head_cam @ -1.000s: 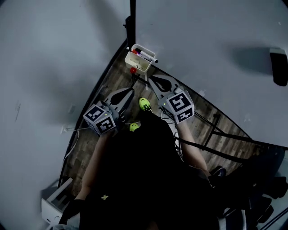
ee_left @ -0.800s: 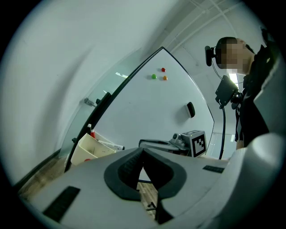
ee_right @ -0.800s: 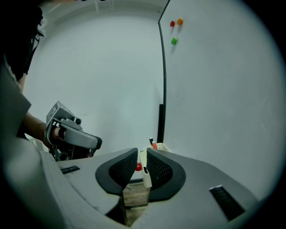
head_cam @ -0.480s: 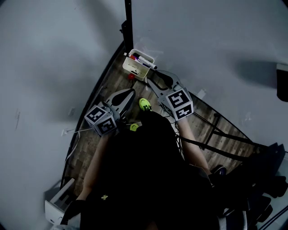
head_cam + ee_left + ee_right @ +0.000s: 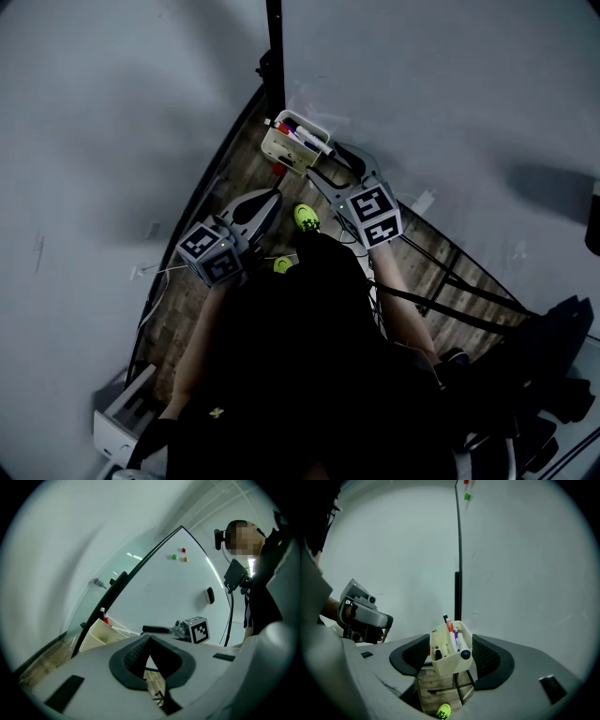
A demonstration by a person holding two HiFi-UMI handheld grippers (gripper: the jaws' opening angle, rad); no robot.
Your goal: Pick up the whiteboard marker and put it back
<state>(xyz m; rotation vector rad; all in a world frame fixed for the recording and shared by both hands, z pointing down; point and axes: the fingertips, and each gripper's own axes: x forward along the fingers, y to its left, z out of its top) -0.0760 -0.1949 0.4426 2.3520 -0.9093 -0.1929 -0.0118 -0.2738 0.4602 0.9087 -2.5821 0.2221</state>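
Right tool (image 5: 453,658), jaws opening wide and empty, faces cream plastic tray (image 5: 446,665) just ahead. Black-capped white whiteboard marker (image 5: 461,644) lies inside, cap toward it. Left tool (image 5: 149,638) closed.

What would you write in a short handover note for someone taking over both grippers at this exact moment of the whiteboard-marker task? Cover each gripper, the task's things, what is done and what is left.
Left gripper: jaws shut, nothing between them.
Right gripper: jaws opening, wide apart, pads pressing on nothing; it points at the cream plastic tray just ahead of its tips.
White-barrelled, black-capped whiteboard marker: lying in that tray beside the other markers.
Done: the put-back looks complete.
Left: probably only to draw that open gripper back without knocking the tray.
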